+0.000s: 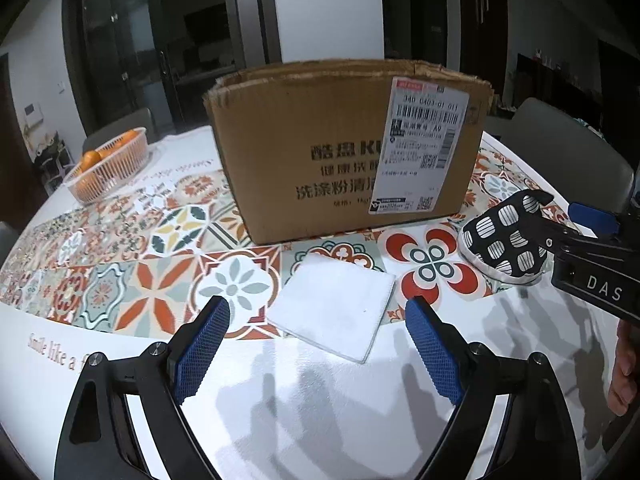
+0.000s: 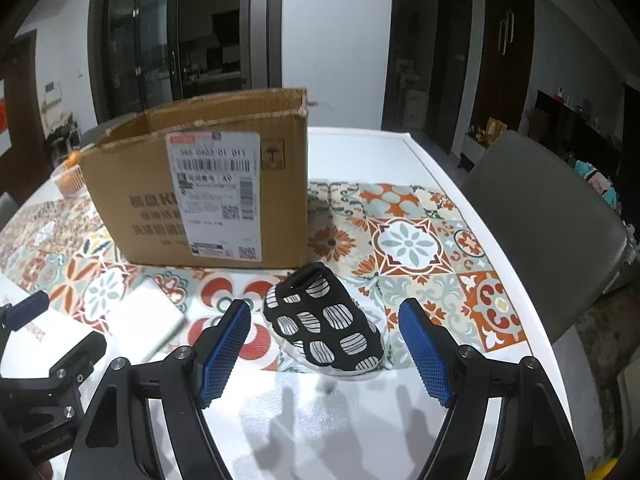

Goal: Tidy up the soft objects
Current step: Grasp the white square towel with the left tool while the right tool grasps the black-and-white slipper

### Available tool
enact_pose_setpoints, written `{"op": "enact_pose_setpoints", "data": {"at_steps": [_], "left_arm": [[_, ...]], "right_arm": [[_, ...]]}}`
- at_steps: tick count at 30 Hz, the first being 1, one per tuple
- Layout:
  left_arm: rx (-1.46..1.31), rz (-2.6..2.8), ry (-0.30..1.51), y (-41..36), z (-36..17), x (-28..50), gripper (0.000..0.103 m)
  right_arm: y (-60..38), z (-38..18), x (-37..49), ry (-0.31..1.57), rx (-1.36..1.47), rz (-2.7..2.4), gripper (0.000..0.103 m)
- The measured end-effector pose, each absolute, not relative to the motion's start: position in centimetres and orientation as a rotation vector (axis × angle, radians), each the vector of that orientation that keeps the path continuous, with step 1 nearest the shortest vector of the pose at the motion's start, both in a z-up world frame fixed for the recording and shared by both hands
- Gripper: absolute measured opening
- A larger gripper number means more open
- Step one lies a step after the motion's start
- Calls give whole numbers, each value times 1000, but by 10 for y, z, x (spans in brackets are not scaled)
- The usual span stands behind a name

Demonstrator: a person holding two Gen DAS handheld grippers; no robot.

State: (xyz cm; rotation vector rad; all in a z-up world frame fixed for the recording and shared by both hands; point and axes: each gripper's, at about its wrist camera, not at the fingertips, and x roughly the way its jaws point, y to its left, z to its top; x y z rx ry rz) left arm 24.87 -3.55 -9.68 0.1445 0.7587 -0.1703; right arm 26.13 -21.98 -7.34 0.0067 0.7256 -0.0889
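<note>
Both grippers stand with jaws apart and empty. The left gripper (image 1: 318, 344) frames a flat white folded cloth (image 1: 334, 306) on the worktop (image 1: 300, 400); the right gripper (image 2: 324, 350) frames a black spotted oven mitt (image 2: 326, 330). Both lie before the cardboard box (image 1: 320, 152) (open-topped). The thin cloth risks slipping under the pads; the grippers could collide.

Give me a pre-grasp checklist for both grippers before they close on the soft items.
1. Left gripper jaws open: ok.
2. Right gripper jaws open: ok.
3. White folded cloth centred ahead of the left jaws, not yet between them: ok.
4. Black spotted pouch ahead of the right jaws, untouched: ok.
5. Cardboard box open at the top: ok.
6. Room inside the box: cannot tell.
</note>
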Motion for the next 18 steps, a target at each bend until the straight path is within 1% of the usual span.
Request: {"op": "enact_pose_setpoints", "data": {"at_steps": [18], "left_arm": [[136, -192, 888, -41, -136, 294, 90]], "right_arm": [[-215, -95, 297, 776, -98, -100, 78]]}}
